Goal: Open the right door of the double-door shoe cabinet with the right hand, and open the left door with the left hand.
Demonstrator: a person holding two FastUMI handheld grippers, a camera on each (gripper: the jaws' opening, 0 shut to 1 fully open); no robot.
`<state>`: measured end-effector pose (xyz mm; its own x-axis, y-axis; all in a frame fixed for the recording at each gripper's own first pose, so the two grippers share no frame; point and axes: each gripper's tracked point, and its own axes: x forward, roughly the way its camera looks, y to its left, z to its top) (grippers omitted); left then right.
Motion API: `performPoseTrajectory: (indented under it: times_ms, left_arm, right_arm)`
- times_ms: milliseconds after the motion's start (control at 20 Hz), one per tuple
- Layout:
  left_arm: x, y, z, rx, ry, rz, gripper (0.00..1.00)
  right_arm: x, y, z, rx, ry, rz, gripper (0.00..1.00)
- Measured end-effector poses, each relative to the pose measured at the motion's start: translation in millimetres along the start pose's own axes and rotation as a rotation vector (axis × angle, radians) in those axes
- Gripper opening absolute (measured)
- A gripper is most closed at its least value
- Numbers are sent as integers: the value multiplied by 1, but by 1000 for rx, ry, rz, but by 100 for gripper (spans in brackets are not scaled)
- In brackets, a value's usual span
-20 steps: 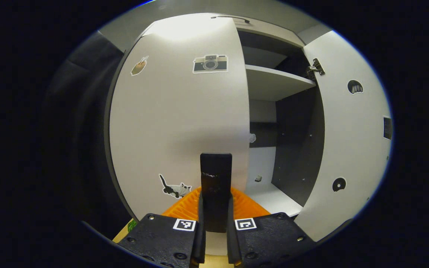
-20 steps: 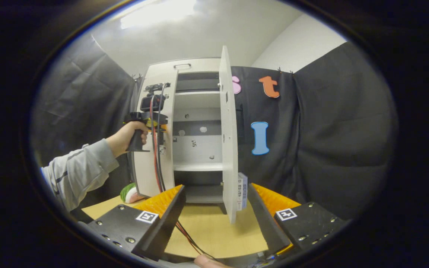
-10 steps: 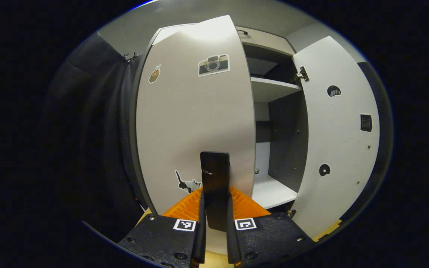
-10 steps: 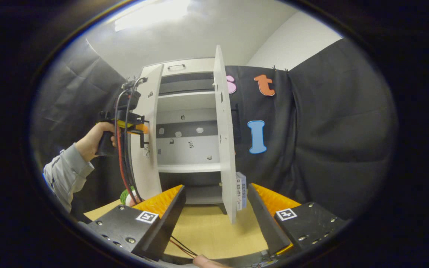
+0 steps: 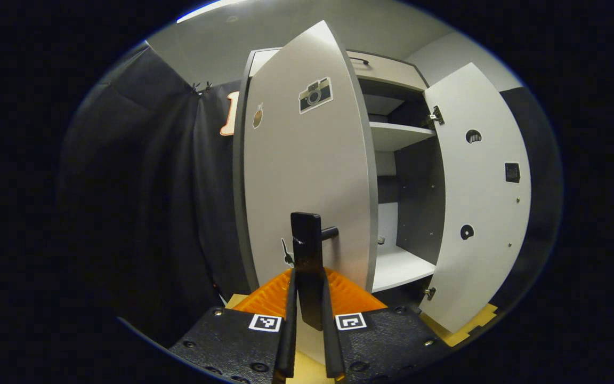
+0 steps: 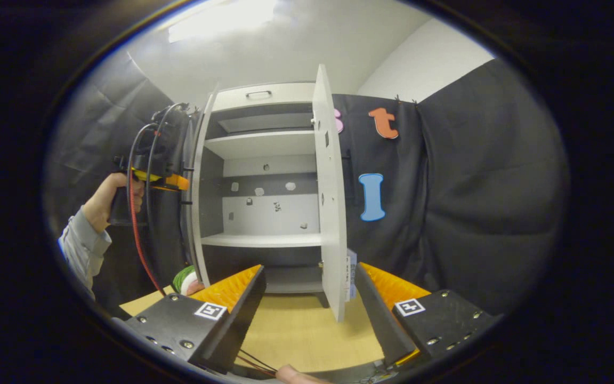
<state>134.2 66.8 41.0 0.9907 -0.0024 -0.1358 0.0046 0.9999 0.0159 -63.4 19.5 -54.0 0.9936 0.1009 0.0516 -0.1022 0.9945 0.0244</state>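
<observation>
White shoe cabinet (image 6: 264, 144), dark grey inner side walls, tan table (image 6: 296, 336), black cloth (image 6: 472, 186).

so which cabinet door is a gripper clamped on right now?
The left door, the one with the camera sticker: the left gripper is shut on its handle. The right door stands open, untouched; the right gripper is open.

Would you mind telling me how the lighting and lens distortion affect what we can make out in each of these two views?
Left gripper view: the fisheye bows the left door and right door outward, and the door top catches bright light while the curtain beside it is dark. Right gripper view: a ceiling light glares white, the cabinet shelves are evenly lit and sharp, and the left gripper at the door looks small.
</observation>
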Motion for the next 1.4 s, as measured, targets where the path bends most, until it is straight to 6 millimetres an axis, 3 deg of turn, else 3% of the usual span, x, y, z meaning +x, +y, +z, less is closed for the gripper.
performPoseTrajectory:
  times_ms: [300,550,650,900,1000,1100,1150,1200,1250,1300,1350,1400]
  left_arm:
    - [-17,47,-3,-4,-1,27,14]
    - [-22,109,-5,3,-34,114,1]
    - [-24,122,-6,-23,-40,85,1]
    - [-35,129,-12,-20,-57,2,1]
    - [-49,133,-6,-9,-93,31,12]
    - [-67,127,-5,-48,-106,32,30]
    - [-73,127,-7,-61,-105,40,50]
    - [-80,126,-10,-62,-102,48,57]
    - [-85,124,-13,-63,-98,56,79]
    - [-86,122,-14,-63,-104,69,84]
    - [-95,119,-14,-65,-110,79,98]
    - [-100,116,-16,-71,-112,88,98]
  right_arm:
    - [6,14,-1,-4,10,6,99]
    - [15,33,-4,-27,29,19,99]
    - [16,41,0,-36,26,28,99]
    - [20,61,12,-60,10,36,99]
    - [23,67,14,-62,7,40,99]
    - [25,72,14,-65,12,40,99]
    - [27,73,14,-65,16,39,99]
    - [27,73,14,-64,20,37,99]
    - [28,73,13,-63,23,35,95]
    - [28,74,14,-62,23,33,99]
    - [28,74,14,-63,23,32,99]
    - [29,73,15,-64,21,31,99]
